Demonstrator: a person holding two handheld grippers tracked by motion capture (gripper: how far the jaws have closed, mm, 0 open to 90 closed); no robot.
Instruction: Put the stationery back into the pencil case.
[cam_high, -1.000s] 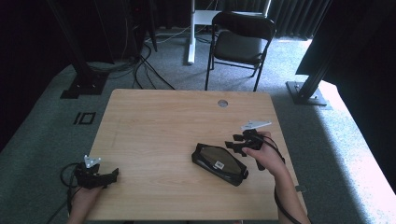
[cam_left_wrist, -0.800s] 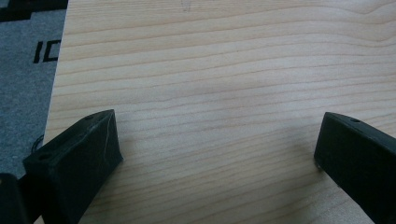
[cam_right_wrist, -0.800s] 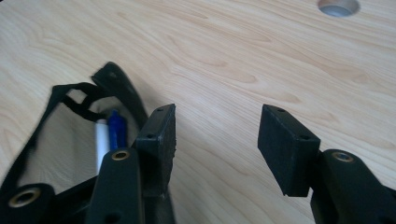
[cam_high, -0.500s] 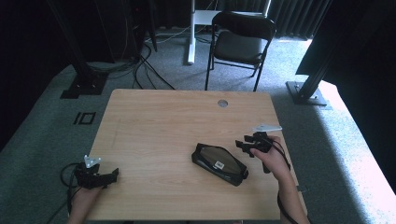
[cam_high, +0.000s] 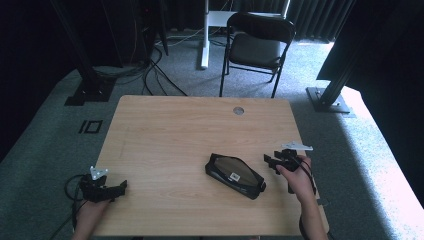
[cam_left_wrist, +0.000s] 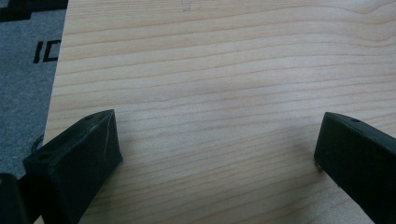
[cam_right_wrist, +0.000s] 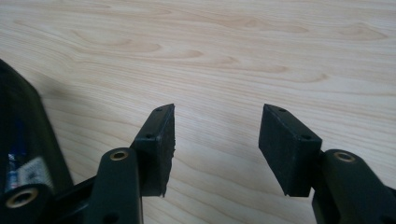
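A black zipped pouch (cam_high: 235, 175) with a clear window and a small white label lies on the wooden table (cam_high: 175, 135), right of centre. My right gripper (cam_high: 268, 161) hovers just right of the pouch, jaws apart with bare wood between them; in the right gripper view (cam_right_wrist: 215, 140) the pouch's edge (cam_right_wrist: 23, 140) sits at the far left. My left gripper (cam_high: 121, 187) rests at the table's front left corner, jaws wide apart over bare wood, as the left gripper view (cam_left_wrist: 219, 154) shows.
A round cable hole (cam_high: 238, 110) sits near the table's far edge. A black folding chair (cam_high: 257, 47) stands behind the table. Grey carpet (cam_high: 55, 145) surrounds the table, with cables and black stand legs (cam_high: 82, 92) at the far left.
My right gripper has moved right and toward the front edge, away from above the pouch, and sunk closer to the tabletop. The left gripper and the pouch stayed put.
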